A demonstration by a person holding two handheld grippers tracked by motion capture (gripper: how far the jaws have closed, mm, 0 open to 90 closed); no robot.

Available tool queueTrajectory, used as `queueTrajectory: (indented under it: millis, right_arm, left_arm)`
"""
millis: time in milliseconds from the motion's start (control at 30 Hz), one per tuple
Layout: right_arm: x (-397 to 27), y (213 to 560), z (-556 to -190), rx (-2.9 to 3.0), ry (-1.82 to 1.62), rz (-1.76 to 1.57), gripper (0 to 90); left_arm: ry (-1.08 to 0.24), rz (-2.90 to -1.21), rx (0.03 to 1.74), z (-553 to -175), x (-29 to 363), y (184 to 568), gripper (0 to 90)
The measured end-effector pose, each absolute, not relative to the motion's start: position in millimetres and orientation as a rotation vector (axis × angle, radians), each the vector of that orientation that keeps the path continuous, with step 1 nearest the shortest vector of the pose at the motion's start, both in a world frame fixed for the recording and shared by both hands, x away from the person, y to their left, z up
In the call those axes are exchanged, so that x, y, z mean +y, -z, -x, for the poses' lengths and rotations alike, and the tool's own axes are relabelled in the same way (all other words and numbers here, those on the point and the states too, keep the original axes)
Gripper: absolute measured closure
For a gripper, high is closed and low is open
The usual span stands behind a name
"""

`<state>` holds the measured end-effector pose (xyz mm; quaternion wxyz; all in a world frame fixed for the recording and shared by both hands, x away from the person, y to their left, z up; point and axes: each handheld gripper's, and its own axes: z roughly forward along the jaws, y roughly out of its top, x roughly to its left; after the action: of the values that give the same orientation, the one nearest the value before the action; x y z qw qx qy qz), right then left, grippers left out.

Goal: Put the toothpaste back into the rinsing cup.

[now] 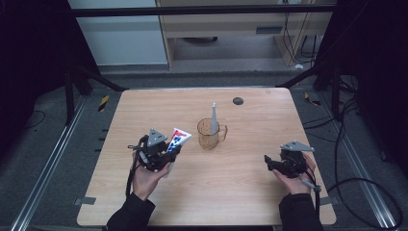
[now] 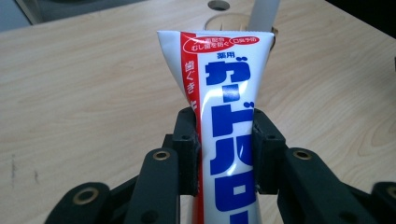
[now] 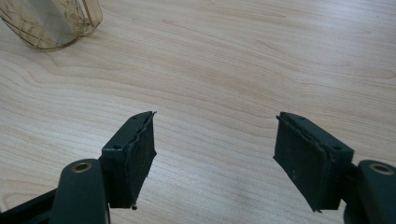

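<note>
A white toothpaste tube [image 1: 177, 140] with a red stripe and blue lettering is held off the table, its flat crimped end pointing up toward the cup. My left gripper [image 1: 169, 155] is shut on it; in the left gripper view both pads squeeze the toothpaste tube [image 2: 224, 116] at its middle, the left gripper [image 2: 225, 149] pointing at the cup. An amber see-through cup [image 1: 210, 133] with a handle stands mid-table and holds an upright white toothbrush [image 1: 214, 118]. My right gripper [image 1: 267, 161] rests low at the table's right, open, with nothing between its jaws in the right gripper view [image 3: 215, 154].
A round dark cable hole [image 1: 237, 100] sits near the table's far edge. The cup's base [image 3: 51, 23] lies at the upper left of the right gripper view. Bare wooden tabletop [image 1: 231, 178] stretches between the two hands. Metal frame rails run along both sides.
</note>
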<state>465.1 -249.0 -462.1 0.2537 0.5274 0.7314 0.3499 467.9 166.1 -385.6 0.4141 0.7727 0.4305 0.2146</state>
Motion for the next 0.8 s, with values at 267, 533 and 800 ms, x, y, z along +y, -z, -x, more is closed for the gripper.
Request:
queueTrajectory:
  millis: [267, 533, 800]
  right_arm:
    - [-250, 464, -466, 1.988, -0.944, -1.437, 28.7]
    - [-249, 465, -466, 1.996, -0.938, -1.434, 28.0]
    - [-249, 466, -466, 1.992, -0.934, -1.43, 27.9]
  left_arm:
    - [-0.566, -1.87, 1.091, -488, 158, 377, 67.7]
    - [-0.614, -1.818, 1.087, -507, 148, 367, 67.7]
    - [-0.63, -1.777, 1.085, -521, 139, 368, 67.7]
